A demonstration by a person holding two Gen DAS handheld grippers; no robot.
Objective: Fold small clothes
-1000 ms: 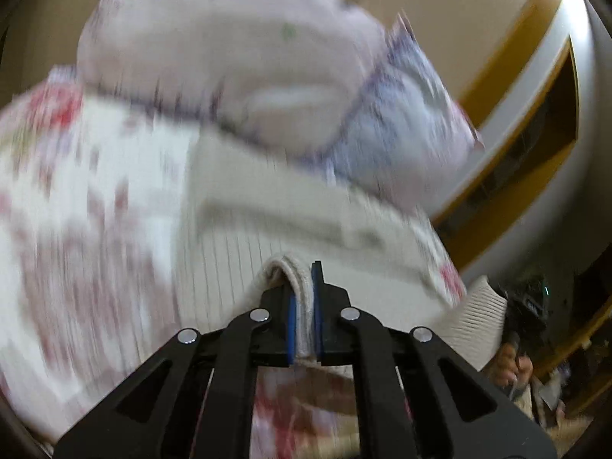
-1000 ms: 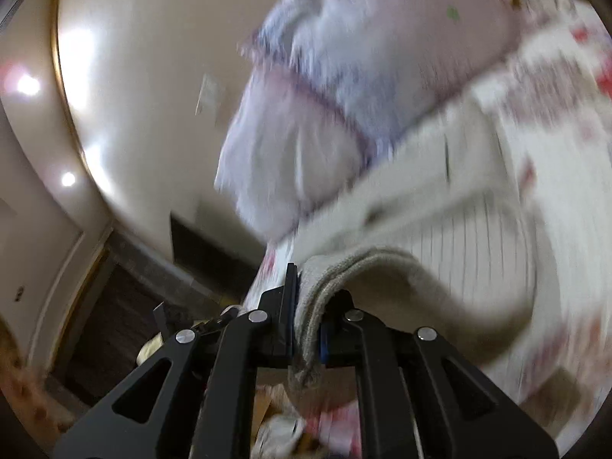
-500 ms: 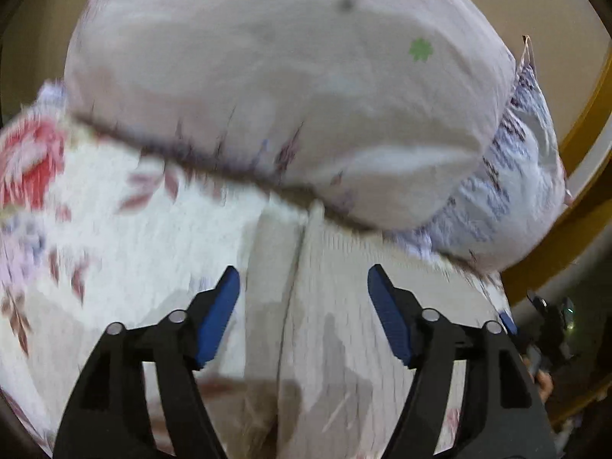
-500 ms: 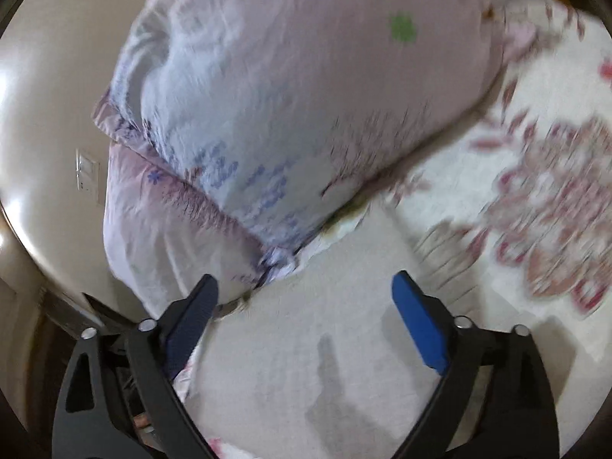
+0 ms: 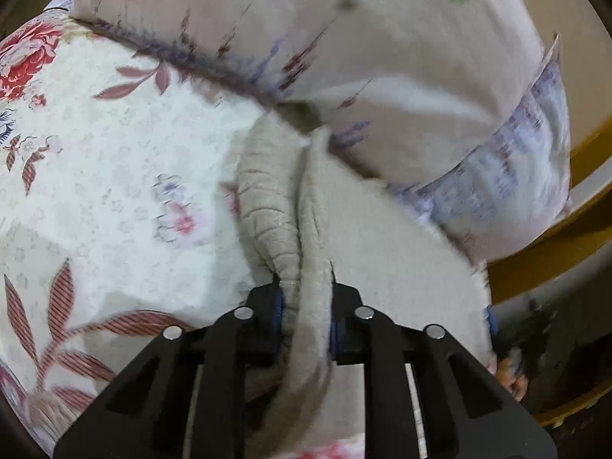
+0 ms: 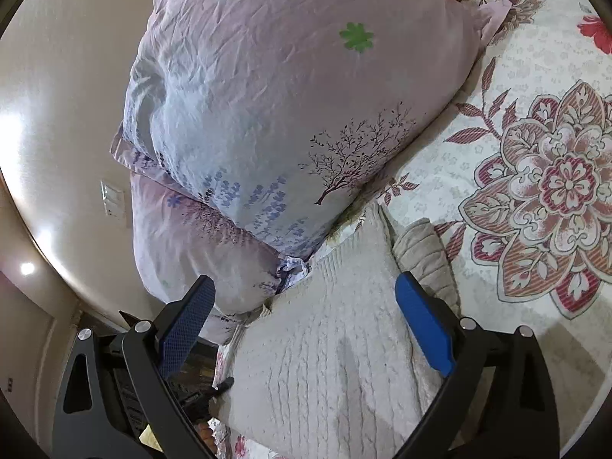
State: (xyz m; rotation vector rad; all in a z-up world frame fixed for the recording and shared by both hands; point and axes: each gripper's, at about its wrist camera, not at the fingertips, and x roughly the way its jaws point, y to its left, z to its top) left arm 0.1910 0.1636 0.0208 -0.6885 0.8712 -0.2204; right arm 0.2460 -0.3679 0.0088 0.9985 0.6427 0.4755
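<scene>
A cream knitted garment lies on the floral bedsheet, its far edge against the pillows. Its ribbed sleeve lies along the right side. In the left wrist view my left gripper is shut on a bunched fold of the garment, sleeve and body edge pinched together between the blue pads. My right gripper is open and empty, its fingers spread just above the garment's body, with the blue pad near the sleeve.
Two stacked pale pink pillows with tree and flower prints lie at the head of the bed, touching the garment's far edge. The bed edge and dark floor lie to the left. A wall with a switch plate stands beyond.
One second ago both grippers held the garment; half a second ago both were open above it. Now my left gripper has closed on the sleeve fold, and my right stays open.
</scene>
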